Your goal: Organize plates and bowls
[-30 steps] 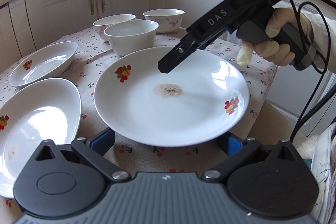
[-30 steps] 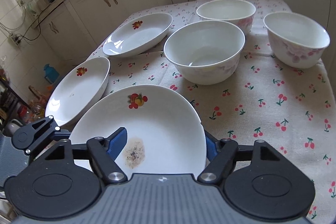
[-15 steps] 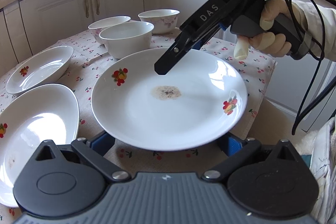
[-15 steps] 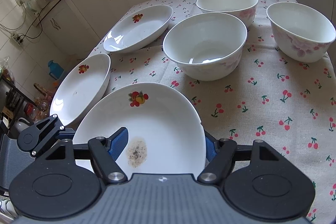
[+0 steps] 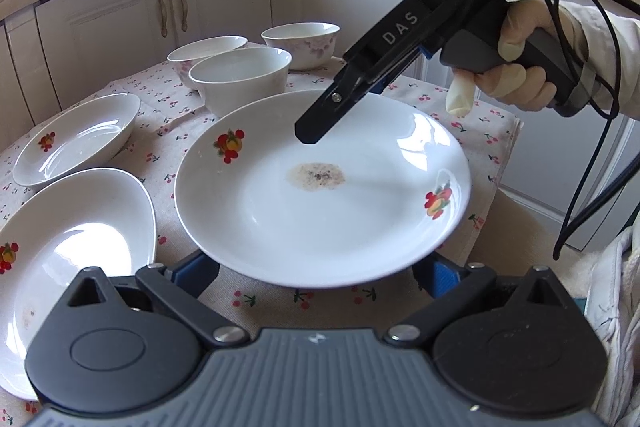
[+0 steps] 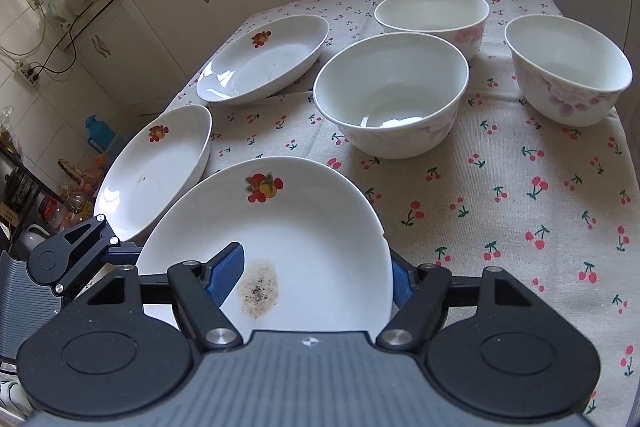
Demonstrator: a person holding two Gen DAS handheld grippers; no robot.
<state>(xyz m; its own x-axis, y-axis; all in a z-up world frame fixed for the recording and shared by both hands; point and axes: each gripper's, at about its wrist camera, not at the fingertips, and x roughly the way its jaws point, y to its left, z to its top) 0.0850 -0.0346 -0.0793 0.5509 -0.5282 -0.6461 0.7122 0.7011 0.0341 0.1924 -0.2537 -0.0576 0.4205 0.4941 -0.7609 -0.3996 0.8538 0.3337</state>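
Cherry-print tablecloth (image 6: 500,211), stained plate (image 5: 320,195) clamped in right tongs (image 6: 316,275), left tongs (image 5: 316,275) spread beneath its rim.

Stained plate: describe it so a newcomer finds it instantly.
On the cherry-print tablecloth, three white bowls sit at the back and three fruit-decal white plates nearer. The round white stained plate is nearest the right claw; only it has a brown speckled patch at its centre.

Both wrist views close, angled down over table; share stained plate (image 5: 320,195) (image 6: 280,247), bowls beyond.
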